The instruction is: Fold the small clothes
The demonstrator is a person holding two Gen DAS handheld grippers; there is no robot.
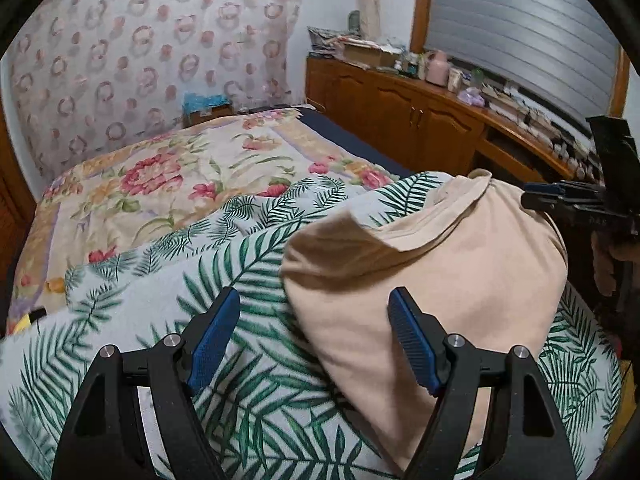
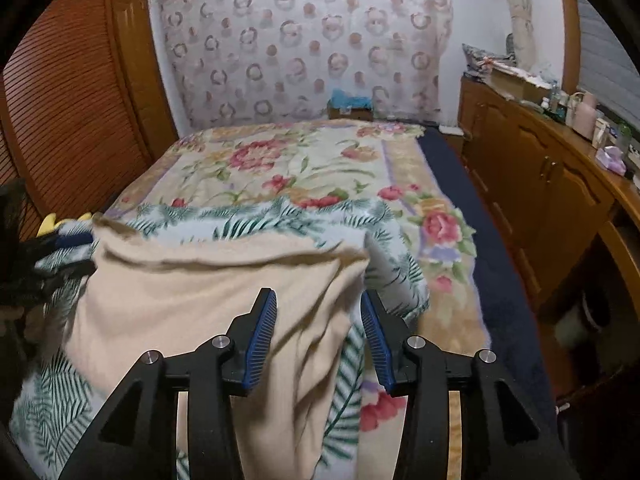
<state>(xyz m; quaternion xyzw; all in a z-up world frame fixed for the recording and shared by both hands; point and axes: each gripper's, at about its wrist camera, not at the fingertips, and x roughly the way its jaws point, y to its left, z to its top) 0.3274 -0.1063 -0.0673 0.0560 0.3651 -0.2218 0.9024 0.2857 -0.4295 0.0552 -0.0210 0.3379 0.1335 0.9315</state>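
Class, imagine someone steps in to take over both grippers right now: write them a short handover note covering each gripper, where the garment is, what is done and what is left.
Left gripper: open, nothing between its pads, poised over the near left edge of the beige garment.
Right gripper: open; the garment's right edge lies between its pads, but they do not press it.
Garment: on the leaf-print sheet, which lies over the flowered blanket on the bed.
Done: one part of the garment appears folded over the rest.
Left: the cloth is rumpled, so smooth it and make the remaining folds.
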